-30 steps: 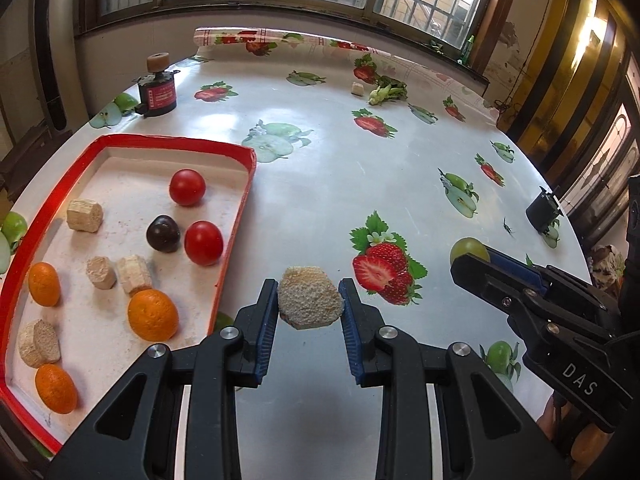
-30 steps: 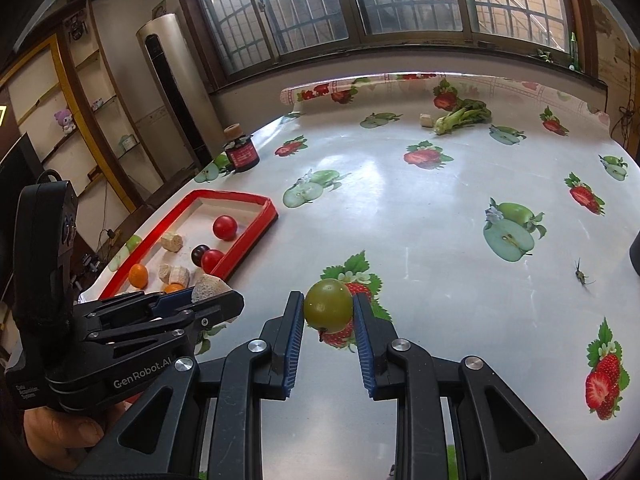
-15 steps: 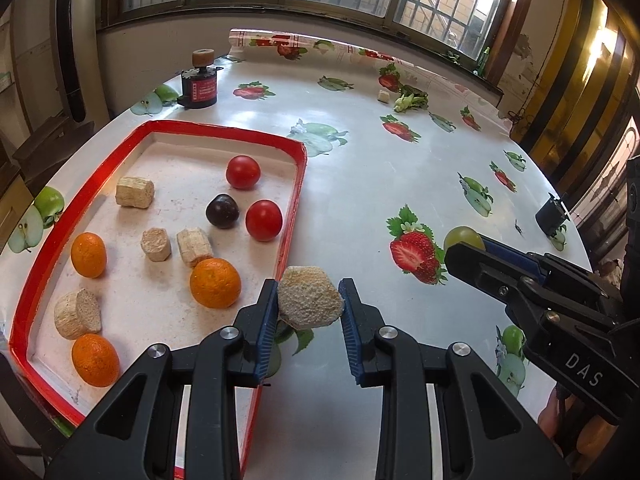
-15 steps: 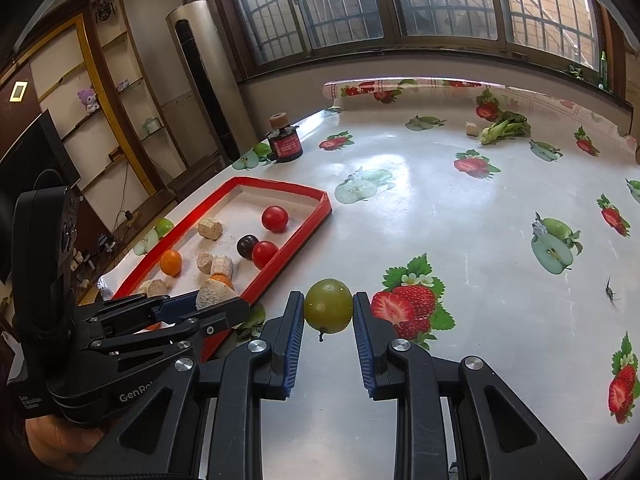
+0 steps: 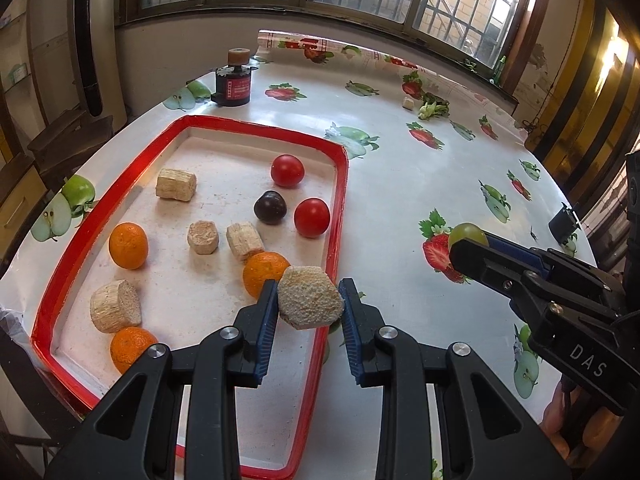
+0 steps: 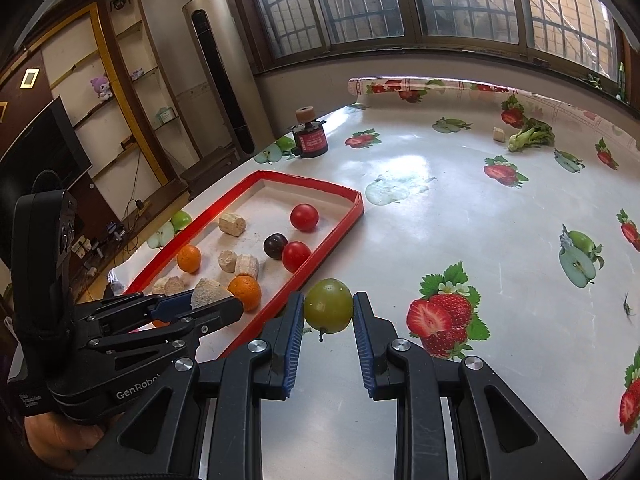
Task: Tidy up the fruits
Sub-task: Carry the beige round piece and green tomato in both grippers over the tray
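Note:
My left gripper [image 5: 309,306] is shut on a beige rough chunk [image 5: 310,302], held above the right edge of the red-rimmed tray [image 5: 338,216]. The tray holds two red tomatoes [image 5: 287,170], a dark plum [image 5: 271,208], three oranges [image 5: 128,245] and several beige chunks [image 5: 176,185]. My right gripper [image 6: 328,312] is shut on a green round fruit [image 6: 328,311], held above the table just right of the tray's [image 6: 320,258] near corner. In the right wrist view the left gripper [image 6: 204,300] with its chunk [image 6: 205,293] hovers over the tray's near end.
A black and red jar [image 5: 233,84] with a cork lid stands beyond the tray. A green vegetable [image 6: 530,136] and a small beige piece [image 6: 498,134] lie at the far side of the fruit-printed tablecloth [image 6: 440,208]. A small black object [image 5: 563,224] sits at the right edge.
Both grippers have moved left toward the tray, still holding the chunk and the green fruit. The left one now hangs over the tray's right rim.

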Demonstrator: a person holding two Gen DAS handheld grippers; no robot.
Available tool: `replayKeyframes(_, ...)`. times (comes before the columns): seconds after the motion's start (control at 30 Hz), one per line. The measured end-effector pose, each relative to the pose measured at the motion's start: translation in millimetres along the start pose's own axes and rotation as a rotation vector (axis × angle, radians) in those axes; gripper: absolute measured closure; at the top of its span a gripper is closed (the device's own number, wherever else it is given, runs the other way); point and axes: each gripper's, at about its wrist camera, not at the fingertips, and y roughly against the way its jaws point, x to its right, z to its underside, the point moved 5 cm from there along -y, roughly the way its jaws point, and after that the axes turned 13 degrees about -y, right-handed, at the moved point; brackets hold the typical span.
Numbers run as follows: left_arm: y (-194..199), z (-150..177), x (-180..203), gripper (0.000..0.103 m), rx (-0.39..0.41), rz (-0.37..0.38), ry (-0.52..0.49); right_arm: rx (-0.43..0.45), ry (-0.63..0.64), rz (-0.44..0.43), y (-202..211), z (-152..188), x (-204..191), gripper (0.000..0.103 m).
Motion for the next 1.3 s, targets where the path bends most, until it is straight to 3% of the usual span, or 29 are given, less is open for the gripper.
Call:
replayKeyframes(0.63, 0, 21, -49, 0.075, -0.023, -0.035, 0.09, -0.053, 0.052, -0.039, -36, -1, -38, 0.078)
replayKeyframes(1.3, -31, 16, -61, 0.075, -0.083, -0.016, 0.108, -0.104, 0.063, -0.022, -121, -50, -46, 0.078)
